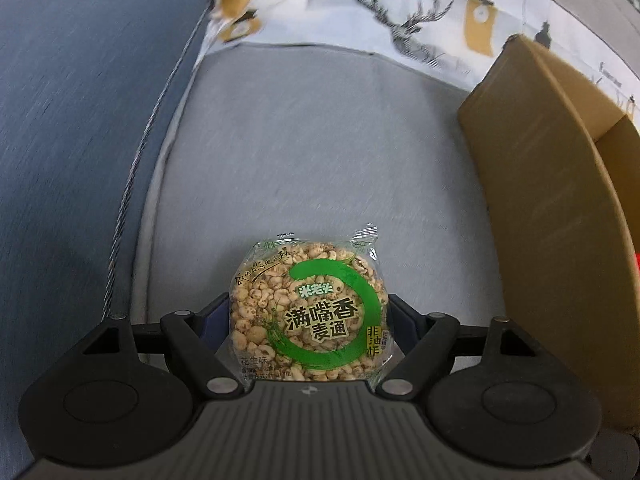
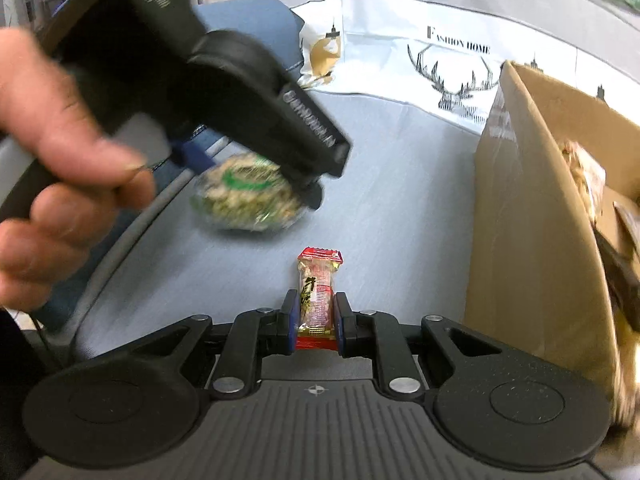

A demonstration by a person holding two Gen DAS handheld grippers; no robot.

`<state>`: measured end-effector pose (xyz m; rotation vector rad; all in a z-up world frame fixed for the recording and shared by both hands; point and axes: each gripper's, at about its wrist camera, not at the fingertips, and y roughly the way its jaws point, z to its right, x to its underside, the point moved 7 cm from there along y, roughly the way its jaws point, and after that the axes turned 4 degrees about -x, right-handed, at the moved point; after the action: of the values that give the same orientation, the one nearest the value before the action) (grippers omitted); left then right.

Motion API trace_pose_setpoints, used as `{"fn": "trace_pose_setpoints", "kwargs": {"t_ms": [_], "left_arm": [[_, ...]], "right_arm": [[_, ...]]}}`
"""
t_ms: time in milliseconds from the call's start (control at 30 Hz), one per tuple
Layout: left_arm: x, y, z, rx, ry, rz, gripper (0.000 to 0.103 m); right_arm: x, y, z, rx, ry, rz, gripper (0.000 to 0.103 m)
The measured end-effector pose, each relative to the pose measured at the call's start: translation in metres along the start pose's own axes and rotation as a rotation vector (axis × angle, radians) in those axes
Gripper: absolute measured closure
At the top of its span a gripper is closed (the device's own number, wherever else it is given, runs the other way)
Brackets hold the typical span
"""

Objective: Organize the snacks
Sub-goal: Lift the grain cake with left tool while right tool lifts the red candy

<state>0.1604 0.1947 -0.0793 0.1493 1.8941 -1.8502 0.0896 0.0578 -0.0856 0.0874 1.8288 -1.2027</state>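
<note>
Left of the box (image 1: pixel 560 184), above the grey cushion (image 1: pixel 312 152), the round puffed-grain cake (image 1: pixel 308 320) sits between the wide-spread jaws of the left gripper (image 1: pixel 308 316), gripped across its full width at the rim. It judges as light, brittle and wrapped in slick film; hold it at opposite rim edges with modest pressure, since a hard squeeze may crumble it. Nearer the box, the right gripper (image 2: pixel 314 316) is closed almost fully on a small red-ended candy (image 2: pixel 316 300), pinched across its narrow middle. This item judges as light and fairly firm, its crinkled wrapper slippery. A hand (image 2: pixel 52 168) carries the left gripper. The box, open-topped, already contains other snacks (image 2: pixel 588 180). A deer-print cloth (image 1: pixel 400 20) lies beyond the box.
</note>
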Motion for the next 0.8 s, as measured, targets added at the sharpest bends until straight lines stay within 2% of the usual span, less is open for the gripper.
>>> {"fn": "trace_pose_setpoints", "kwargs": {"t_ms": [100, 200, 400, 800], "left_arm": [[0.007, -0.002, -0.002, 0.014, -0.012, -0.013, 0.019], [0.012, 0.002, 0.003, 0.001, 0.024, -0.034, 0.019], [0.019, 0.018, 0.016, -0.031, 0.109, -0.091, 0.018], [0.020, 0.024, 0.022, -0.059, 0.150, -0.099, 0.014]], "right_arm": [[0.008, 0.003, -0.001, 0.015, 0.028, -0.032, 0.085], [0.014, 0.011, 0.001, 0.022, 0.048, -0.072, 0.084], [0.017, 0.013, 0.002, 0.019, 0.058, -0.070, 0.083], [0.020, 0.012, 0.006, -0.001, 0.057, -0.072, 0.082]]}}
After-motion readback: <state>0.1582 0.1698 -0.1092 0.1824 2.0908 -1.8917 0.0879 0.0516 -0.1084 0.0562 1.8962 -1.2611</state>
